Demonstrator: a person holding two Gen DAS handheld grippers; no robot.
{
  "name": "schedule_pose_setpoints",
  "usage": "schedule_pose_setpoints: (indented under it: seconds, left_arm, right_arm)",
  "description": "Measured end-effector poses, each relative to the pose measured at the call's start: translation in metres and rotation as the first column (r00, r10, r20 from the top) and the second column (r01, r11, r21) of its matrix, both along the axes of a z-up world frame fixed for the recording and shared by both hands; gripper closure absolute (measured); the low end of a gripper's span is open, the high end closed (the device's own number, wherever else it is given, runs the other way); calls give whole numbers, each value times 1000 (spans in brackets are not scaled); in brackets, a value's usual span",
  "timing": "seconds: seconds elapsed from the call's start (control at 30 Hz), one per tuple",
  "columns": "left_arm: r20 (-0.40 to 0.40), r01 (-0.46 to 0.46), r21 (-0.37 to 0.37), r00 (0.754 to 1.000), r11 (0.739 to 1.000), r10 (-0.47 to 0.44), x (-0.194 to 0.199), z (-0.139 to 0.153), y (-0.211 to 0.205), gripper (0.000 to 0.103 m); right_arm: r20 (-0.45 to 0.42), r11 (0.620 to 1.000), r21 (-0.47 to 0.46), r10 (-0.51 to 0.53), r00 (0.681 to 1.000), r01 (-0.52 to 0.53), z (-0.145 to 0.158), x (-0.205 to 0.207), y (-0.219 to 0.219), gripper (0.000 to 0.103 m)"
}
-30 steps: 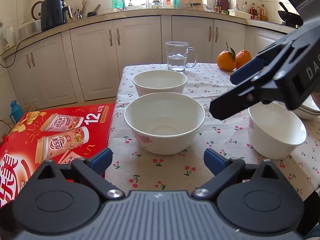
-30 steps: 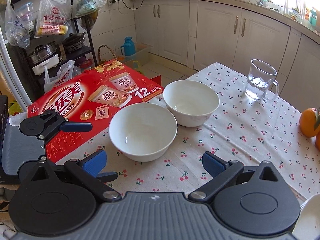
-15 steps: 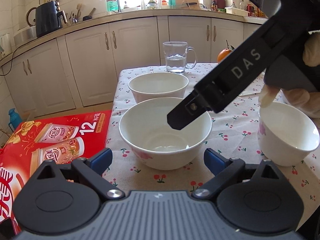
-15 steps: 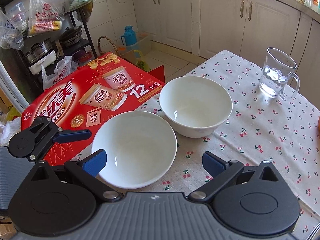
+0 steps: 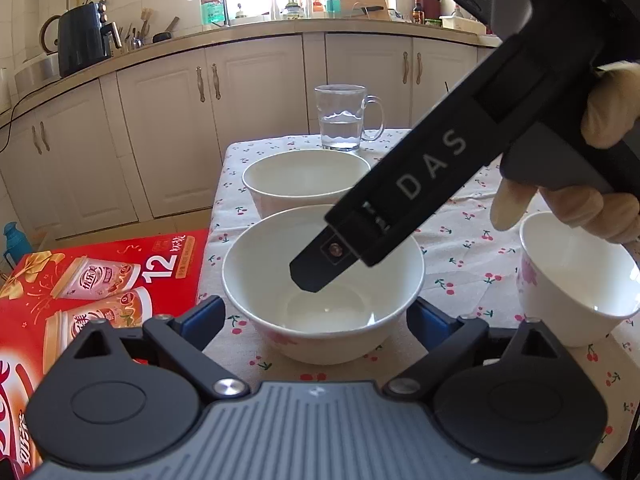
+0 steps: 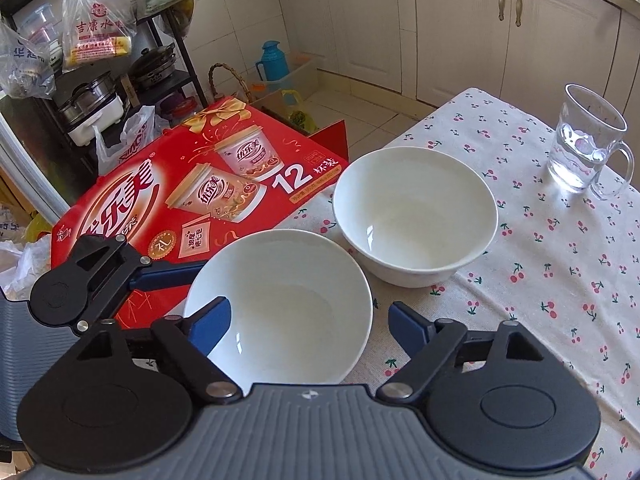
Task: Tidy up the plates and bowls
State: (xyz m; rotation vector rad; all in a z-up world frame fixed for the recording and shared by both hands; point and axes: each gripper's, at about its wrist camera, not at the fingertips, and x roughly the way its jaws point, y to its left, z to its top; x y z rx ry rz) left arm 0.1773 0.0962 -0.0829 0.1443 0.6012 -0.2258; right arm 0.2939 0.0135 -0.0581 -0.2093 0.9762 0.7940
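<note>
Straddling the near white bowl (image 6: 280, 304), the right gripper (image 6: 308, 320) has just been narrowing its jaws, one finger inside the rim and one outside on the right; the pads do not yet press it, so a rim pinch for lifting seems intended. The left gripper (image 5: 316, 316) waits wide open around the same bowl, unclamped. The far white bowl (image 6: 414, 214) sits just behind, a likely nesting target. A small white bowl (image 5: 580, 276) stands apart on the right of the cherry-print tablecloth (image 6: 560, 264).
</note>
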Motion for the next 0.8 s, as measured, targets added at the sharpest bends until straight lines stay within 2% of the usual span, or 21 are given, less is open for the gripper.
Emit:
schedule_pose_setpoints:
  seconds: [0.23, 0.8]
  left_arm:
    - [5, 23, 10, 1000, 1000, -23, 1, 1, 0, 9]
    - [-20, 40, 11, 999, 999, -40, 4, 5, 1, 11]
  right_arm:
    - [-31, 1000, 25, 7, 999, -6, -3, 7, 0, 29]
    - [-59, 998, 62, 9, 998, -5, -2, 8, -9, 33]
